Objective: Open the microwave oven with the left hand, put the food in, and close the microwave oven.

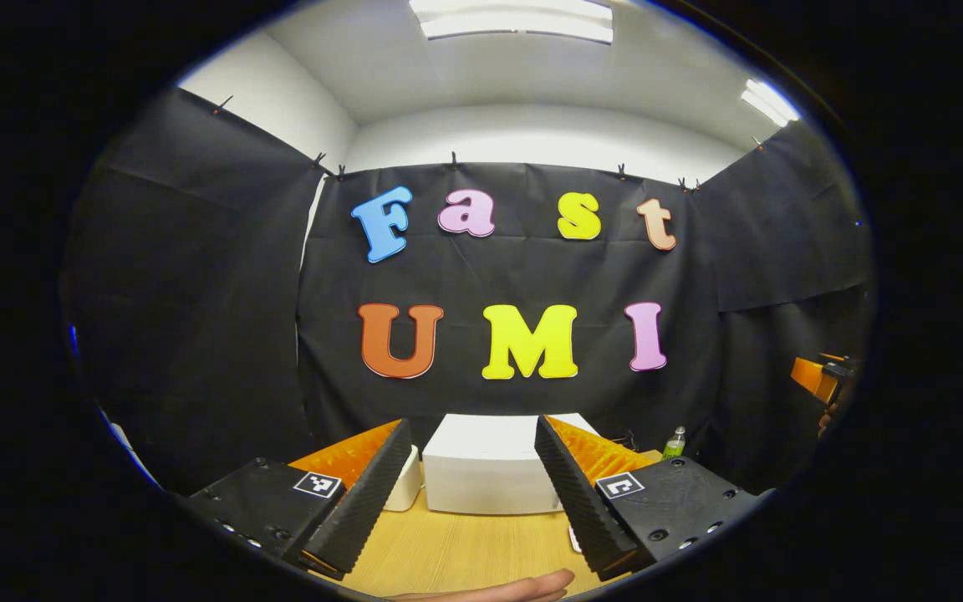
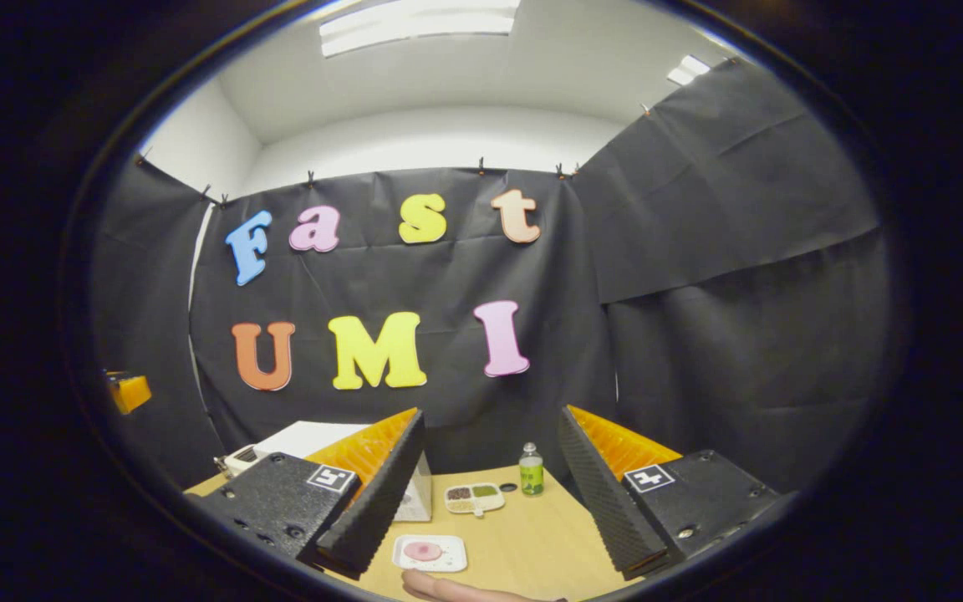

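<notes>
Squarely ahead, microwave oven (image 1: 494, 468) lies broadside on table (image 1: 465, 548).

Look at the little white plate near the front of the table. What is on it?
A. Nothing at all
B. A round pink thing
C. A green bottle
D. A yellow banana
B. In the right gripper view the white plate lies on the wooden table with a round pink piece of food in its middle; the green bottle stands farther back, apart from it.
</notes>
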`<move>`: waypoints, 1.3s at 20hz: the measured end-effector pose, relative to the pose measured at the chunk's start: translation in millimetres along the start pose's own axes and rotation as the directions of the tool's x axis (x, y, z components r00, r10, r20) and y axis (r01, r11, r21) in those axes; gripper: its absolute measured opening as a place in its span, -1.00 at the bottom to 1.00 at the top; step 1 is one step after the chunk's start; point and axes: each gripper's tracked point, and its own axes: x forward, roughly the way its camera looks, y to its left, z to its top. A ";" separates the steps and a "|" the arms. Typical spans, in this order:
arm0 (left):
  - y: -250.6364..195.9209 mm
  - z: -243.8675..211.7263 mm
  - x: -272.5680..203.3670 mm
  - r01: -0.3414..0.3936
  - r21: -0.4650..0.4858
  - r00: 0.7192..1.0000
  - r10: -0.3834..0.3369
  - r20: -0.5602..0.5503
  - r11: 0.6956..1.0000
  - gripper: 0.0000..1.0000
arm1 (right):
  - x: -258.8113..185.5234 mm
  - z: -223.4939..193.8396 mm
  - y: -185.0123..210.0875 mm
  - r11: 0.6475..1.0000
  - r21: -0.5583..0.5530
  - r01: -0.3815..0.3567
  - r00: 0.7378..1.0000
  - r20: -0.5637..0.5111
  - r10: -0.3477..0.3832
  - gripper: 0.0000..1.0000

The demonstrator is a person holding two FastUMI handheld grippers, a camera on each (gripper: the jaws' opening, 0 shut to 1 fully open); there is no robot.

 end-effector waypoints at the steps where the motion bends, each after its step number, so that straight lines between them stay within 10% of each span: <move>1: 0.0 -0.7 2.3 -0.010 0.000 1.000 0.010 0.005 1.000 0.66 | 1.3 -1.2 -3.3 1.000 0.001 0.001 1.000 -0.001 -0.001 1.00; 14: -27.6 -26.9 59.7 -0.053 0.015 0.998 0.053 0.024 0.998 0.89 | 8.4 -9.1 -26.1 1.000 0.008 -0.020 1.000 0.022 0.020 1.00; 26: -105.8 -195.6 179.3 0.036 0.000 0.973 -0.035 -0.228 0.999 0.89 | 28.6 -28.2 -49.1 1.000 -0.001 -0.030 0.999 0.011 0.030 1.00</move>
